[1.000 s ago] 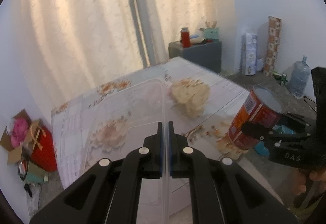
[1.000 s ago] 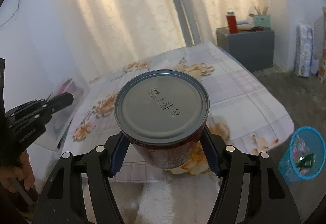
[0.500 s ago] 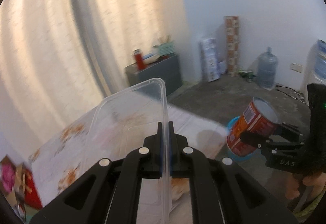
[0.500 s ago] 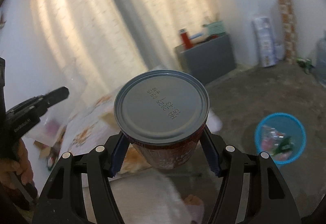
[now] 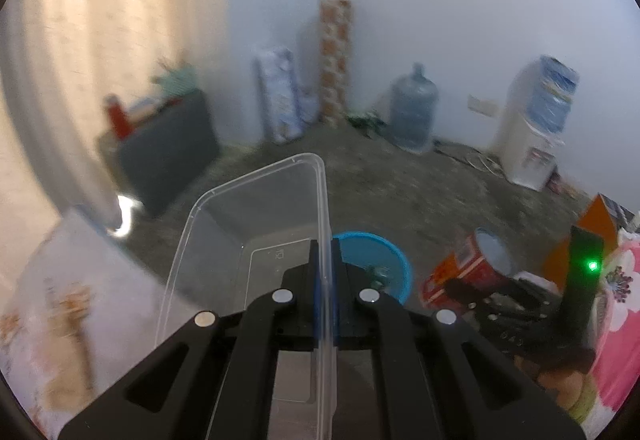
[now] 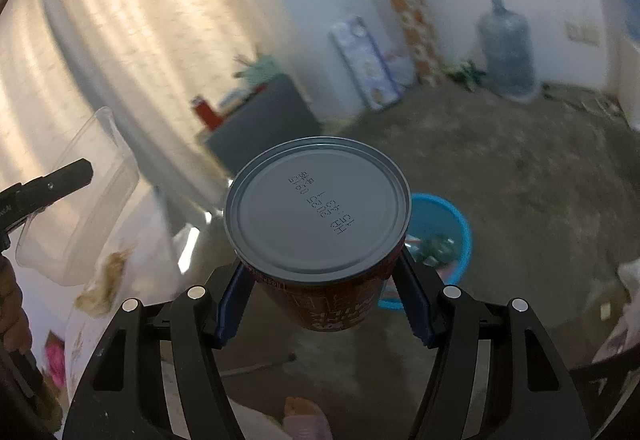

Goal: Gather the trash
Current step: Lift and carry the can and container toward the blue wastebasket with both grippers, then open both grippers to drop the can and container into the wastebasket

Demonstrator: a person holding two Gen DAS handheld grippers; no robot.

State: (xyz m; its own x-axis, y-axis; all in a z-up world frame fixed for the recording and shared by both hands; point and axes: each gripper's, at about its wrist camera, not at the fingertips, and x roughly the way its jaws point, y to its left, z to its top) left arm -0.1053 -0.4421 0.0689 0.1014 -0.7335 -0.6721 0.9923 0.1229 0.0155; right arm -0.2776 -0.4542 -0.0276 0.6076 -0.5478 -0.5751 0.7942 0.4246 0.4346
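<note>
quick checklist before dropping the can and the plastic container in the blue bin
1. Right tongs clamped on red can: ok.
2. Left tongs pinching wall of clear plastic container: ok.
3. Blue bin in sight, on the floor ahead: ok.
4. Bin has room: ok, only a little trash shows inside.
5. Can directly above the bin: cannot tell.
6. Container empty: ok, nothing visible inside.

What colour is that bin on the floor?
Bright blue. The bin shows best in the right wrist view.
</note>
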